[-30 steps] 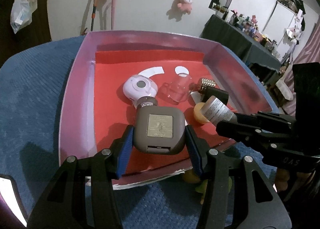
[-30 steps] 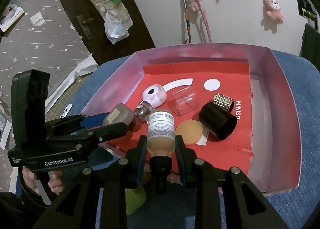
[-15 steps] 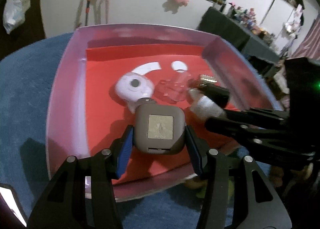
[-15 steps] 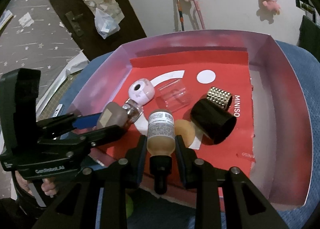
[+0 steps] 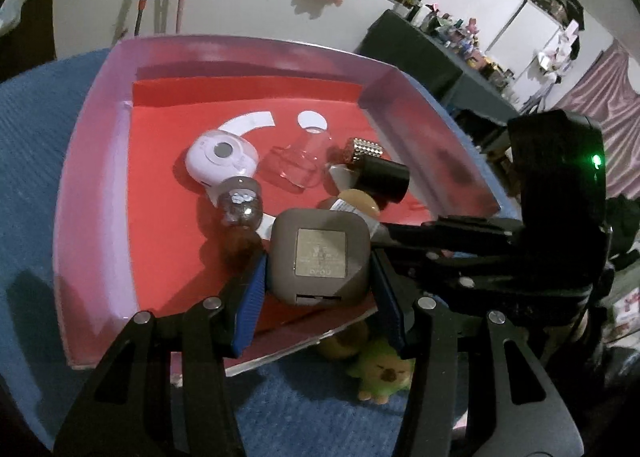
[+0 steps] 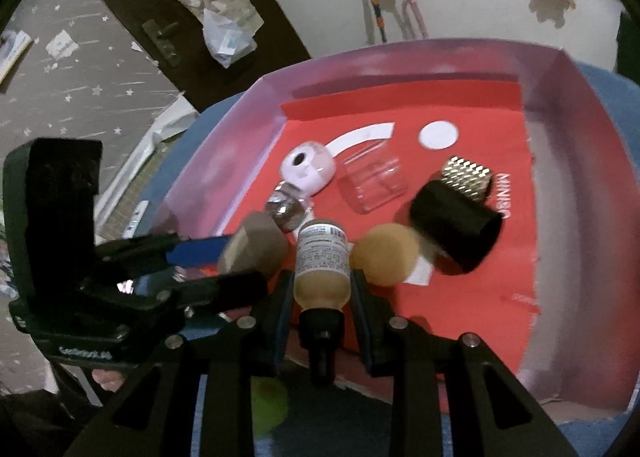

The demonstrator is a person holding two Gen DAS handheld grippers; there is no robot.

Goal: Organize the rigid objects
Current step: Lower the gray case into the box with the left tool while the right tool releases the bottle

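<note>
My left gripper is shut on a grey-brown square compact, held just above the front of a red-floored, pink-walled tray. My right gripper is shut on a dropper bottle of tan liquid, its label pointing into the tray. The two held things are side by side, the compact almost touching the bottle. On the tray floor lie a white round device, a clear plastic box, a small glitter-filled glass bottle, a tan sponge and a black tube with a studded cap.
The tray rests on a blue cloth. A green plush toy lies on the cloth below the tray's front edge. A dark table with clutter stands far right. A hand grips the left tool.
Both grippers have tipped further down over the tray's front edge. The right gripper with its bottle has closed in beside the compact. The glitter bottle now shows to the compact's left.
</note>
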